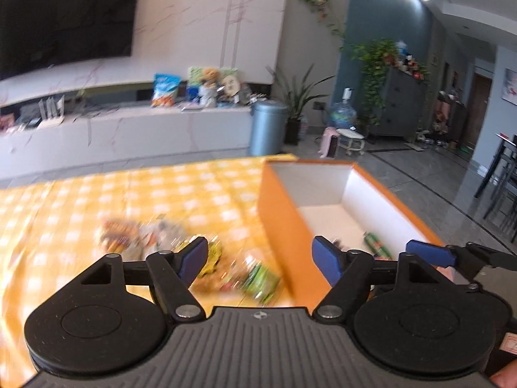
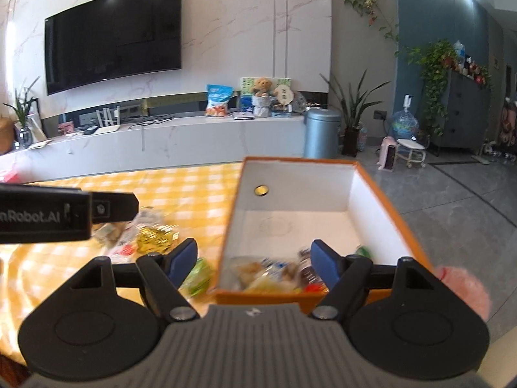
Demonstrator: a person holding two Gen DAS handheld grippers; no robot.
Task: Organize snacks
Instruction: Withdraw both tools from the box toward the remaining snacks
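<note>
Snack packets (image 1: 206, 258) lie at ten o'clock of the orange box (image 2: 381, 194), awaiting sorting; left hand-held gripper (image 1: 260, 260) and right hand-held gripper (image 2: 255, 260) gape wide, empty.

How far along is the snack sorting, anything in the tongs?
Partly done. Several packets already lie at the near end of the orange box. Nothing is in hand: the left tongs and right tongs both stand open and empty. Left to do: a loose pile of snacks on the yellow checked cloth, beside the box.
</note>
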